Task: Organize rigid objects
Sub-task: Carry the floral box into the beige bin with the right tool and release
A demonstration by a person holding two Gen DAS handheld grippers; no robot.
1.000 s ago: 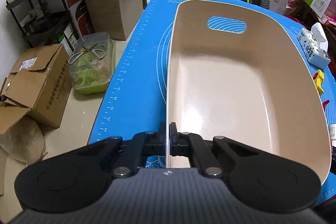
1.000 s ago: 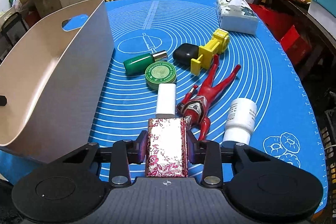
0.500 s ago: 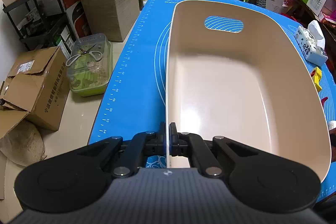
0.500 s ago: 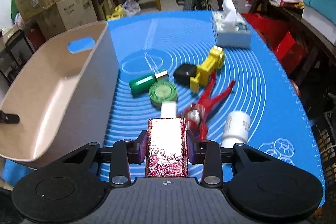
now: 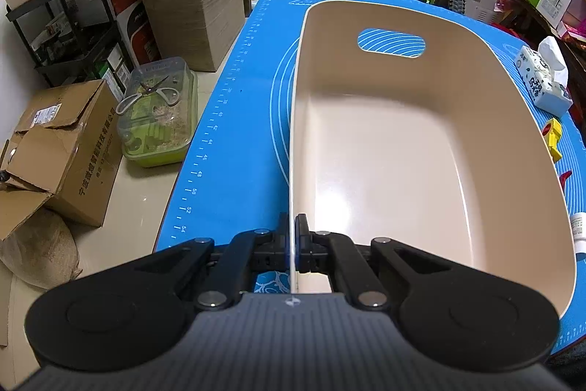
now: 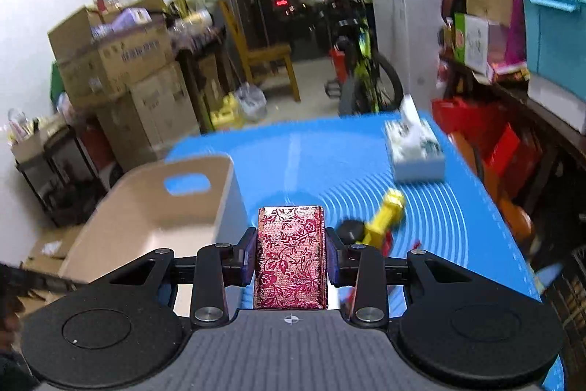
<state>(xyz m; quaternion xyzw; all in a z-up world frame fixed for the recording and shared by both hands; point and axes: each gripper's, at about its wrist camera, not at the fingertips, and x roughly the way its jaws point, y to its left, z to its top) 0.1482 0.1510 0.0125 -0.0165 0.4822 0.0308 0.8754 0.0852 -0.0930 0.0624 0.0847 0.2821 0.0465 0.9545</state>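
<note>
Transfer is the step in hand: the right claw [image 6: 290, 251] grips a red floral box [image 6: 290, 257] in the air, beige bin [image 6: 154, 218] at ten o'clock, while the left claw [image 5: 292, 240] pinches the bin's near rim. Next, likely, swing left and release above the hollow. Blurred toys lie on the blue-matted tabletop [image 6: 329, 149]; cartons and a bicycle crowd the room.

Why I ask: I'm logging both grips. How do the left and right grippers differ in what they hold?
The left gripper pinches the thin rim of the beige bin, jaws nearly together; the right gripper clamps a red floral box, jaws set wider. The bin rests on the blue mat; the box is lifted above it. The bin dwarfs its gripper; the box fits between the fingers. Both grippers are shut on something.
</note>
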